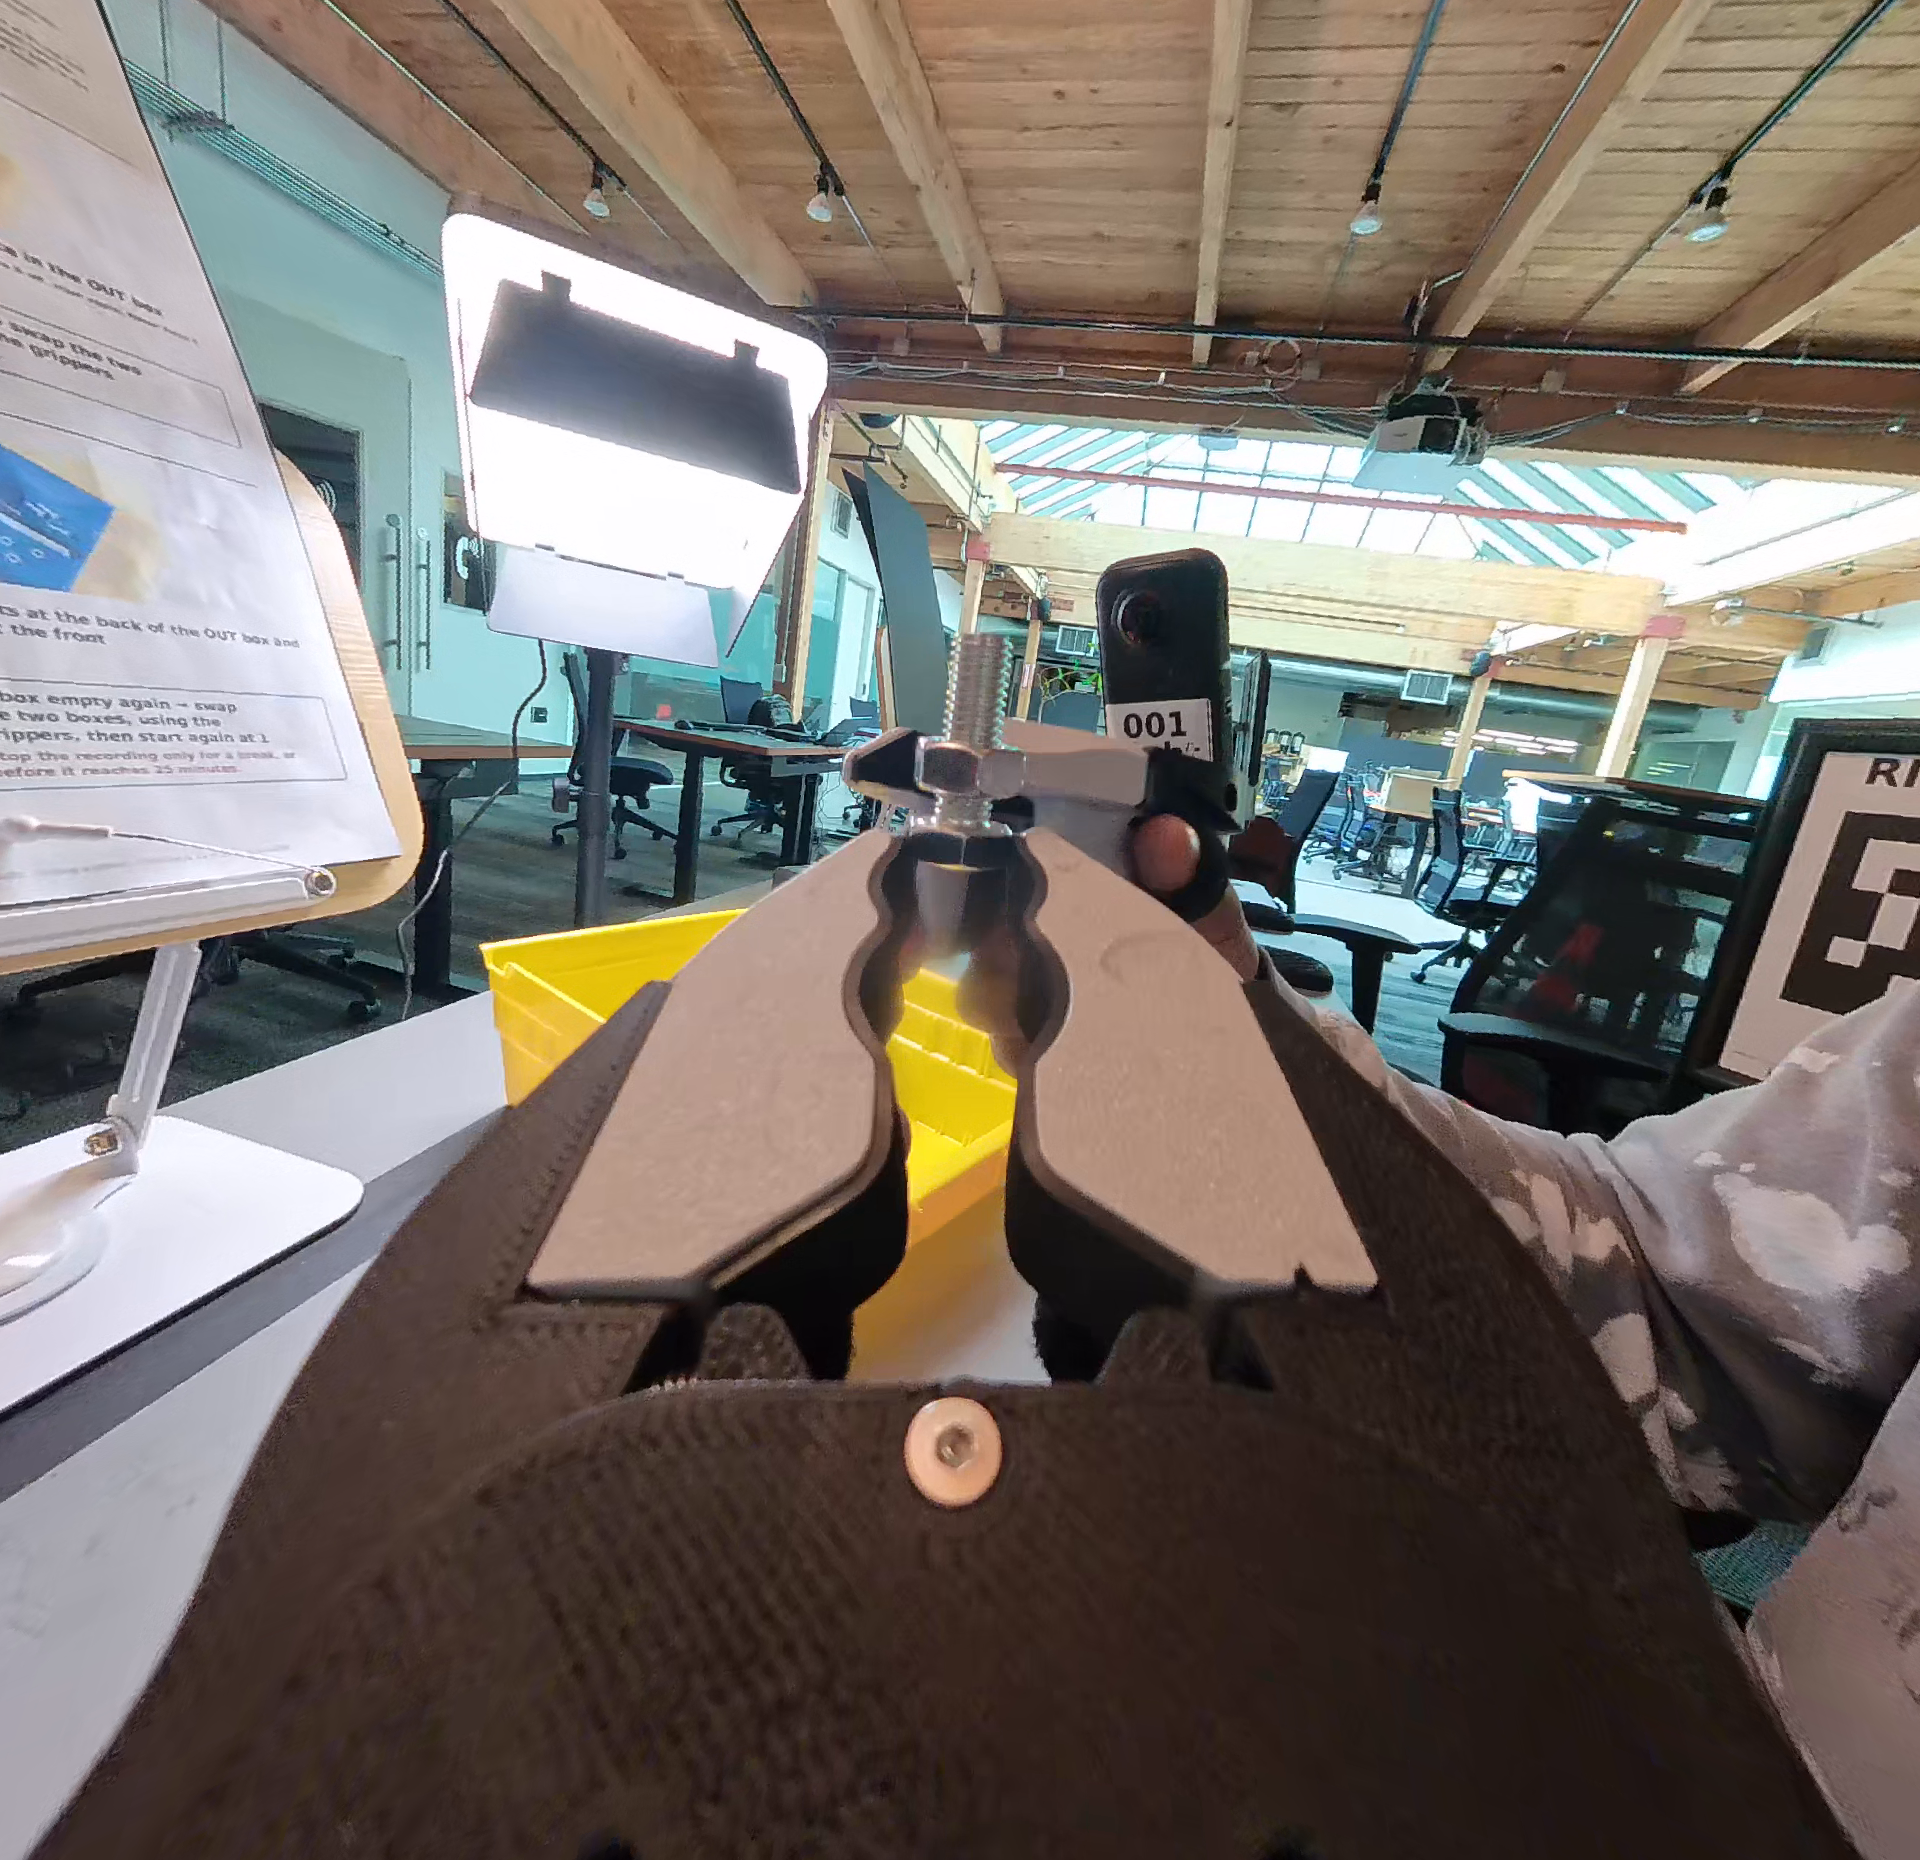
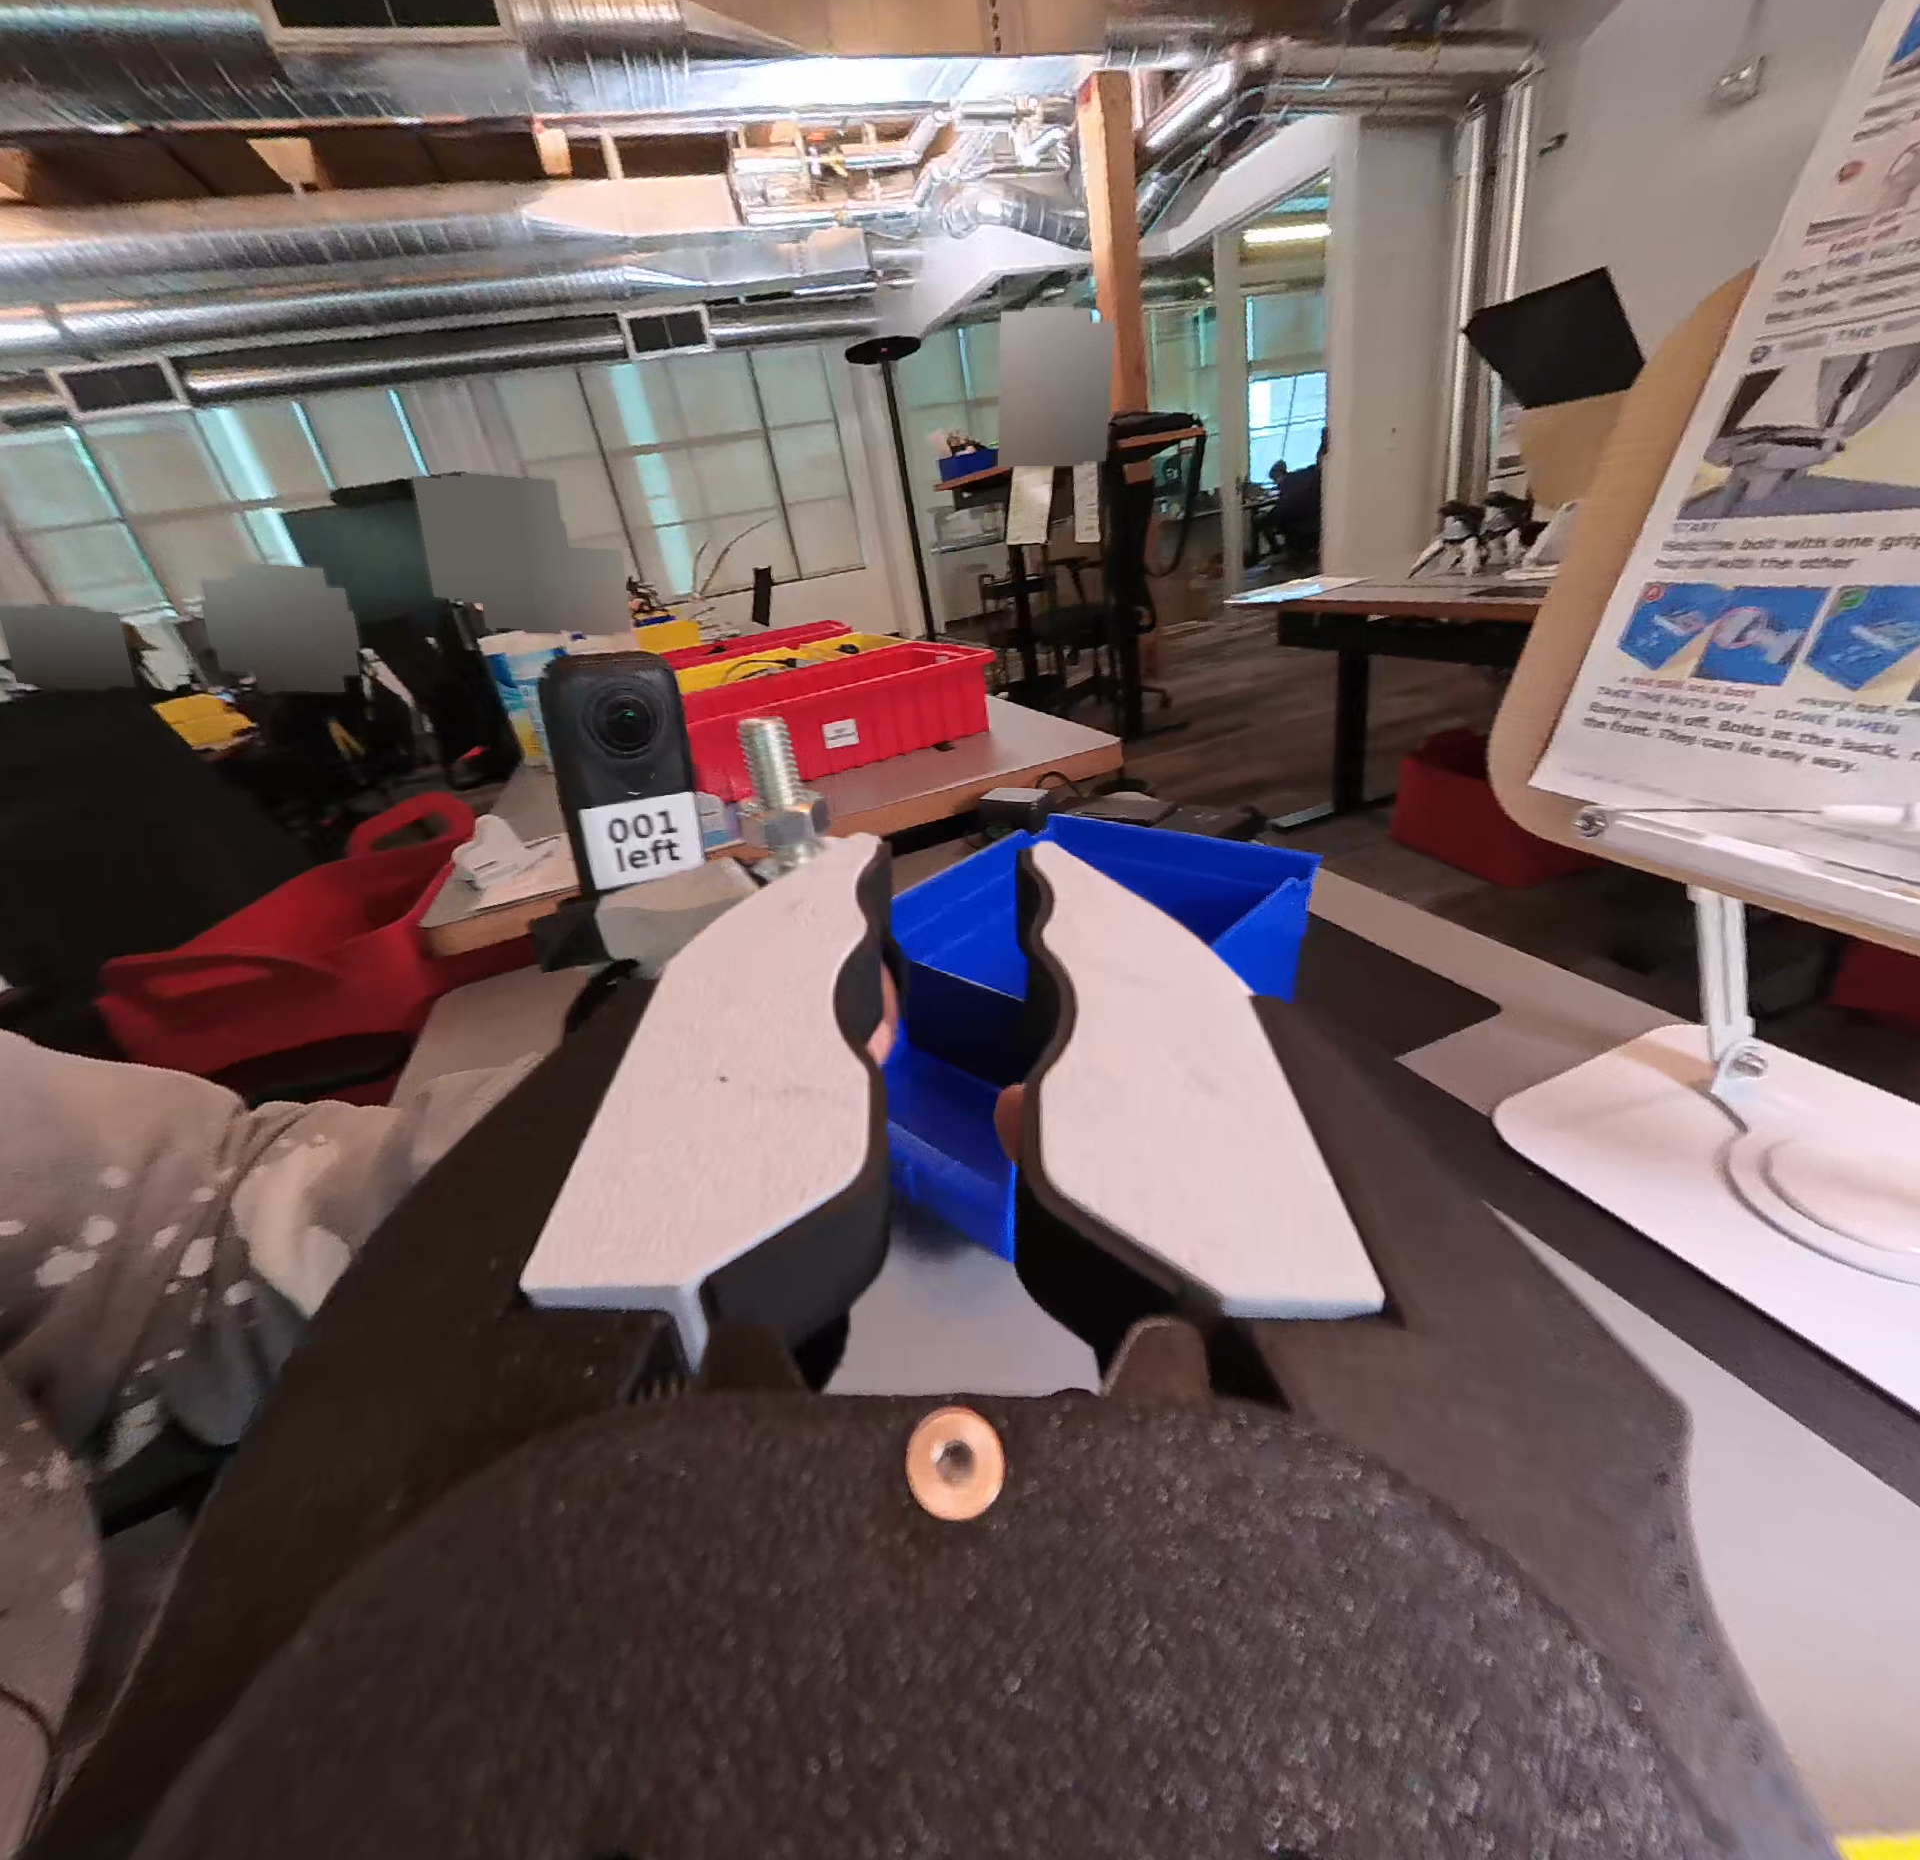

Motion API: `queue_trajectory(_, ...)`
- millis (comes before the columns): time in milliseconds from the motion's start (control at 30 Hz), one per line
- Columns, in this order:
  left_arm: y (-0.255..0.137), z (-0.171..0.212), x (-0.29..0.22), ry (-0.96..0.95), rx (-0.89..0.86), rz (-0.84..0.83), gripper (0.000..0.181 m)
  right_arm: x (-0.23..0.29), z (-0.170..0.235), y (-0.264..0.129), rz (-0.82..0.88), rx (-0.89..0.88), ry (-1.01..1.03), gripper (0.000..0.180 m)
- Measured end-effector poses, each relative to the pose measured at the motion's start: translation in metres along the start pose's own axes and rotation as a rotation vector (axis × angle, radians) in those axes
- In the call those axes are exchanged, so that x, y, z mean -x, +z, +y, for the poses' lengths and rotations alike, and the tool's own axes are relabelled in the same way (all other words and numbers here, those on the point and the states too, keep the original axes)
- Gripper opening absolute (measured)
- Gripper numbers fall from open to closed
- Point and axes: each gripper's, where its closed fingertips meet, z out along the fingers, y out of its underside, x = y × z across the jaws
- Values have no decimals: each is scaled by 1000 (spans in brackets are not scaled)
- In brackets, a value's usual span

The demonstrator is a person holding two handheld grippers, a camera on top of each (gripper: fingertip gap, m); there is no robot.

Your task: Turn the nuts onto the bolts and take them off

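Observation:
My left gripper (image 1: pixel 956 860) is shut on the head of a silver bolt (image 1: pixel 980 680) and holds it upright above the table. A hex nut (image 1: pixel 948 768) sits low on the thread, just above my fingertips. My right gripper (image 2: pixel 956 860) is open and empty, with the blue bin showing through the gap. In the right wrist view the bolt (image 2: pixel 769 756) and nut (image 2: pixel 792 825) stand just left of my left finger (image 2: pixel 748 1031), outside the gap. In the left wrist view the right gripper's fingers (image 1: pixel 1070 771) reach in from the right at nut height.
A yellow bin (image 1: pixel 582 1021) lies behind the left gripper and a blue bin (image 2: pixel 1195 896) behind the right one. An instruction sheet on a white stand (image 1: pixel 156 563) (image 2: pixel 1766 563) stands on the grey table. A person's sleeve (image 1: pixel 1662 1239) is at the right. The tips of both grippers are at nearly the same place.

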Motion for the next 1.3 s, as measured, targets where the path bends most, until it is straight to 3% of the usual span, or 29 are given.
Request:
queue_trajectory(233,4,7,-1,0,17,-8,18,24,9,17,-41,28,-29,37)
queue_trajectory(267,2,6,0,-1,8,-14,18,20,7,15,-40,21,-9,31)
queue_trajectory(300,0,2,0,-5,-9,-4,18,9,4,11,11,1,10,15)
queue_trajectory(333,-1,0,1,-10,-14,-8,18,-1,-1,5,48,-26,13,15)
queue_trajectory(700,4,9,1,9,32,-26,18,20,8,18,-12,18,-9,38)
queue_trajectory(833,-1,4,7,-2,10,-37,18,-1,0,7,79,-32,13,17)
queue_trajectory(1033,2,9,5,16,28,-39,18,21,6,18,-13,-10,24,36)
queue_trajectory(1200,2,9,4,31,30,-43,18,16,10,18,-8,12,21,41)
queue_trajectory(1267,-1,4,6,13,-7,-40,18,5,5,13,50,-17,38,21)
queue_trajectory(1300,-2,2,7,11,-7,-42,18,0,2,10,69,-37,30,21)
